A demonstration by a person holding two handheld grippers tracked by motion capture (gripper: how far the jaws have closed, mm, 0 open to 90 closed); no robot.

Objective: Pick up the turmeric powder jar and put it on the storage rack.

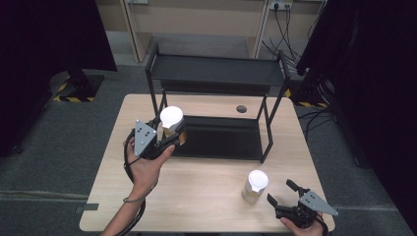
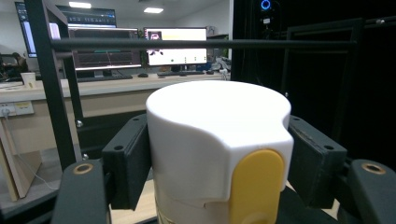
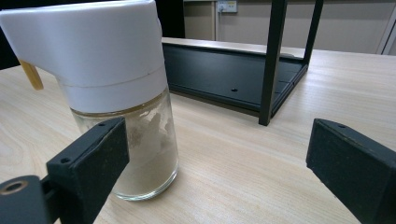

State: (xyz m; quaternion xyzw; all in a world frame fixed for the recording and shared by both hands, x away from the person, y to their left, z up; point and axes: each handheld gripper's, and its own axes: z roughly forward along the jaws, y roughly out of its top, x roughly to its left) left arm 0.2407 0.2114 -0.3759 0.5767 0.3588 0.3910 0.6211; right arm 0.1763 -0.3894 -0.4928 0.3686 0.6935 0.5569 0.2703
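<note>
My left gripper (image 1: 169, 138) is shut on a glass shaker jar (image 1: 172, 123) with a white lid and a yellow tab (image 2: 256, 186), held upright above the table at the left front corner of the black two-tier rack (image 1: 216, 73). Both black pads (image 2: 128, 163) press the sides of its white lid (image 2: 217, 135). A second jar (image 1: 255, 186) with a white lid, holding pale powder (image 3: 144, 154), stands on the table at the front right. My right gripper (image 1: 282, 191) lies open just right of it, its left pad (image 3: 93, 163) beside the glass, nothing between the jaws.
The rack's lower shelf (image 1: 221, 140) lies flat on the wooden table (image 1: 196, 191), and its upper shelf sits on thin black posts (image 3: 273, 60). A round cable hole (image 1: 241, 108) is in the tabletop behind the rack. Black curtains and cables surround the table.
</note>
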